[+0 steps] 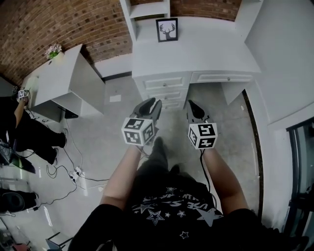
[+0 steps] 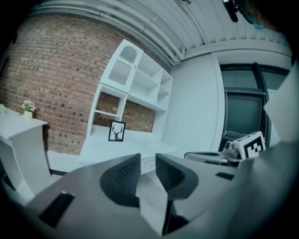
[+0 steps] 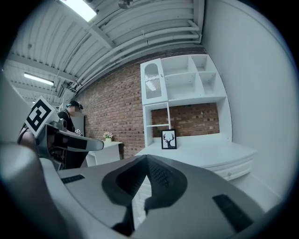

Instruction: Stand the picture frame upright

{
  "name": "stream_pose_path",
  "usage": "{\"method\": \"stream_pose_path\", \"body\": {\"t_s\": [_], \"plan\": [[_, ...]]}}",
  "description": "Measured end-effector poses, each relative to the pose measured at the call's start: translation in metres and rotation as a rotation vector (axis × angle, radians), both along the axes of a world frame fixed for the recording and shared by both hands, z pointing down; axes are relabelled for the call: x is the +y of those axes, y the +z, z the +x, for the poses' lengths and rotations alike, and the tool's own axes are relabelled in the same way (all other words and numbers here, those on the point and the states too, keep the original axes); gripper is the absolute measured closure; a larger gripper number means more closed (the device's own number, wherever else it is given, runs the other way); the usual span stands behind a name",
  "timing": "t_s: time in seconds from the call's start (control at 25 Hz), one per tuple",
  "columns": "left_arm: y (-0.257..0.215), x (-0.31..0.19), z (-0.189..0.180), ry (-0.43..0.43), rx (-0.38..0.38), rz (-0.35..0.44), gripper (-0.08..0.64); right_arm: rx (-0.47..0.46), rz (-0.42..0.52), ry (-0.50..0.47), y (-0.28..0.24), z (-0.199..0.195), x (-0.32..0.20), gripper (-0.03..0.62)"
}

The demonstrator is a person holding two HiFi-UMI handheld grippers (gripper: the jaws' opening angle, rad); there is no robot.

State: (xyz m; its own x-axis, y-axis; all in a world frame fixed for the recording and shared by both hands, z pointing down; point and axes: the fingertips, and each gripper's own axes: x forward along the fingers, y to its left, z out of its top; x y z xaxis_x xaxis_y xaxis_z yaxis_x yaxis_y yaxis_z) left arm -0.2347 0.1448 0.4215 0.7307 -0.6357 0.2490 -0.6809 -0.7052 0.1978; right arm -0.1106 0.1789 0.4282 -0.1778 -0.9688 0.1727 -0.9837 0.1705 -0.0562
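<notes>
One rectangular black-edged picture frame (image 1: 167,30) stands on smooth white desk (image 1: 211,49).

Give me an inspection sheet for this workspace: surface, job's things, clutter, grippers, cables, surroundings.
Surface: white desk, drawers shut.
Job's things: picture frame stands upright at the desk's back.
Clutter: flower pot on the side table.
Grippers: left gripper jaws apart, empty; right gripper jaws shut, empty; both short of the desk.
Cables: cables loose on the floor, left.
Surroundings: brick wall, shelf unit, another person at left.
</notes>
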Motion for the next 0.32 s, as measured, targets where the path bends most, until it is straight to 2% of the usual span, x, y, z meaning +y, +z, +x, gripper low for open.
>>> {"method": "stream_pose_path", "body": {"t_s": [0.32], "plan": [[0.002, 0.011, 0.020, -0.006, -0.018, -0.003, 0.457, -0.010, -0.024, -0.025, 0.007, 0.017, 0.007, 0.580]]}}
